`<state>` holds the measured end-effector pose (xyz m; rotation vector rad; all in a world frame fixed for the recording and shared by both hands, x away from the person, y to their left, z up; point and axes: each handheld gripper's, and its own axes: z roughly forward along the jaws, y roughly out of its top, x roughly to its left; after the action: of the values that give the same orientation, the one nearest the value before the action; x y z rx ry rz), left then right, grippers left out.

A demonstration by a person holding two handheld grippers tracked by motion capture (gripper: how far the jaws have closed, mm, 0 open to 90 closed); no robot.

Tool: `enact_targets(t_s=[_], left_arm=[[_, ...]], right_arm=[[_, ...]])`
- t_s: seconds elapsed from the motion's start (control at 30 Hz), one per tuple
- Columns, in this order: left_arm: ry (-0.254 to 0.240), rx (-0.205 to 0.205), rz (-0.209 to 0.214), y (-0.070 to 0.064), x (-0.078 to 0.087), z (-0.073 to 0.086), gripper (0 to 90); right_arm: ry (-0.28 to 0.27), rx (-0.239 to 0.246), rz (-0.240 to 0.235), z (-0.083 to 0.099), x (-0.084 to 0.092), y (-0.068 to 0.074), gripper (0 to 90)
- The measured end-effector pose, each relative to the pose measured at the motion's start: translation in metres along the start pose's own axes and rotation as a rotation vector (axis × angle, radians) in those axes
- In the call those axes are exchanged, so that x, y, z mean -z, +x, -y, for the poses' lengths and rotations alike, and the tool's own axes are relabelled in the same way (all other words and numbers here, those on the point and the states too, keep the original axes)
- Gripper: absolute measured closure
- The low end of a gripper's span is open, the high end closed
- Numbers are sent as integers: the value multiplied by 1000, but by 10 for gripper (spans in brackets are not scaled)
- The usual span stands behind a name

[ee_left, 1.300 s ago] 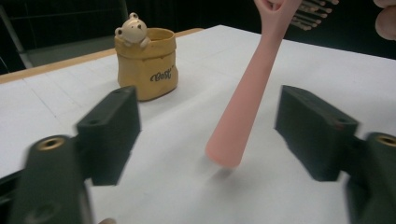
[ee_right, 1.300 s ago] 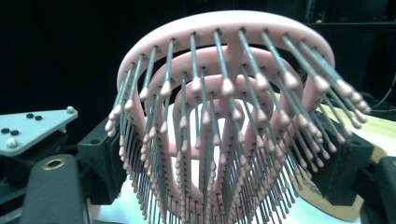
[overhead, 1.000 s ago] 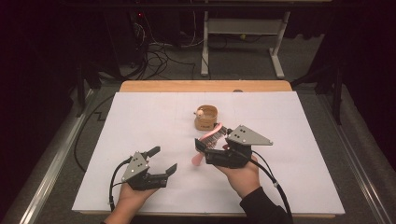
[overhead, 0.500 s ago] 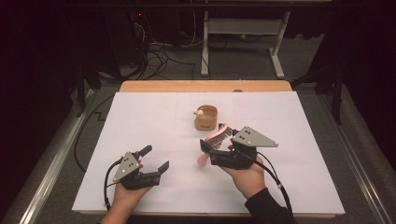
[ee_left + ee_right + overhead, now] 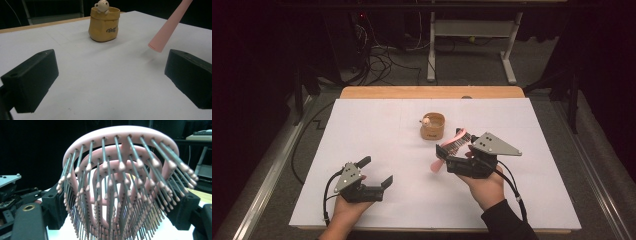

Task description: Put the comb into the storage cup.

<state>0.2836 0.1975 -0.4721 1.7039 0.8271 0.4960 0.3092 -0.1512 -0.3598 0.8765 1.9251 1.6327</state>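
Hairbrush (image 5: 120, 182): pale pink frame, grey metal pins with pink tips
Cup (image 5: 104, 23): mustard yellow, dark lettering, cream bear on rim
Desk (image 5: 377, 130): white sheet, tan wooden edge
Tongs (image 5: 374, 172): black

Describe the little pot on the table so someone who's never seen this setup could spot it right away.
On the white table sheet, look toward the far middle, just beyond the pink hairbrush held in the right gripper. The pot is a small tan, sack-shaped holder, with a tiny pale bear figure peeking over its rim.
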Motion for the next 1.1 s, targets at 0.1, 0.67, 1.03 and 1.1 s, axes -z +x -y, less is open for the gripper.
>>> enact_targets(t_s=[0.1,0.67,1.03,1.1], left_arm=[[-8,5,2,1,0,1,0],[-23,16,-4,2,2,1,0],[-19,-24,-4,-2,2,1,0],[-17,-26,-5,-2,2,1,0]], right_arm=[[-4,4,12,-1,2,-4,205],[-33,5,57,-7,9,-21,205],[-49,10,71,-13,8,-28,205],[-54,9,74,-14,7,-29,205]])
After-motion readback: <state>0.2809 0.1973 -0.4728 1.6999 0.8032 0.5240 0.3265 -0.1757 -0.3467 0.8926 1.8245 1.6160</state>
